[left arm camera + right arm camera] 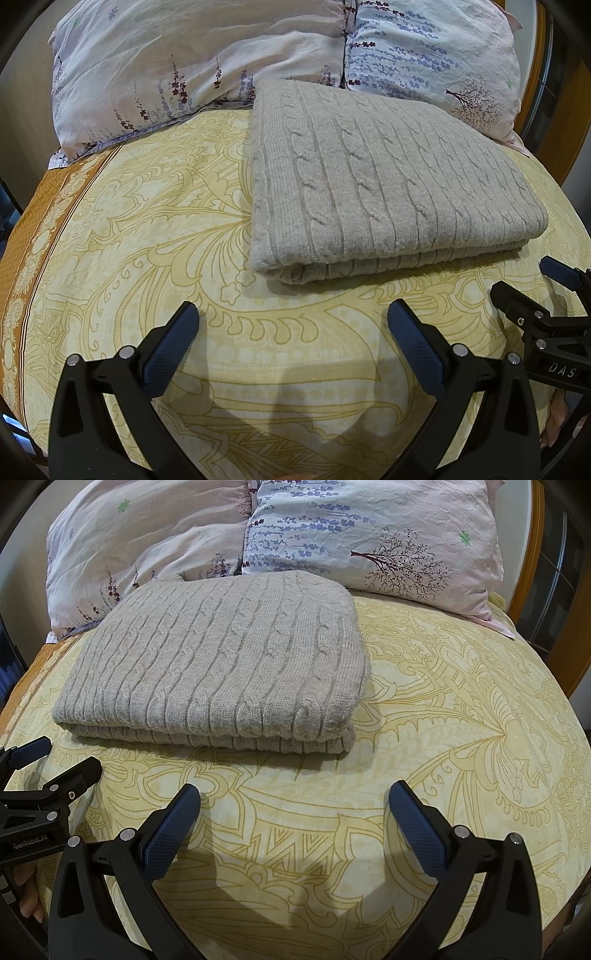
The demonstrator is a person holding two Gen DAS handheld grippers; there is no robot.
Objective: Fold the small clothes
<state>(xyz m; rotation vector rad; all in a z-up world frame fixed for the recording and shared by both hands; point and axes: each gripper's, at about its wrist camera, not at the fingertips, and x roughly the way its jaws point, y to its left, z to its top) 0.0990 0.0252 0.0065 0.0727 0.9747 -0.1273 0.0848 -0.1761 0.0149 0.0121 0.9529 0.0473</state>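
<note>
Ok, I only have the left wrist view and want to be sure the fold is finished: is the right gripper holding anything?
Observer: No. The right gripper is open, its fingers wide apart over bare bedsheet, short of the sweater.
Operator: Is the sweater's right side tidy?
Observer: Yes, that edge is a smooth rounded fold. A ribbed hem shows on the lower layer at the near right corner.
Operator: Anything sticking out at the back?
Observer: A small bump of knit pokes up at the far left corner, against the pillow.
</note>
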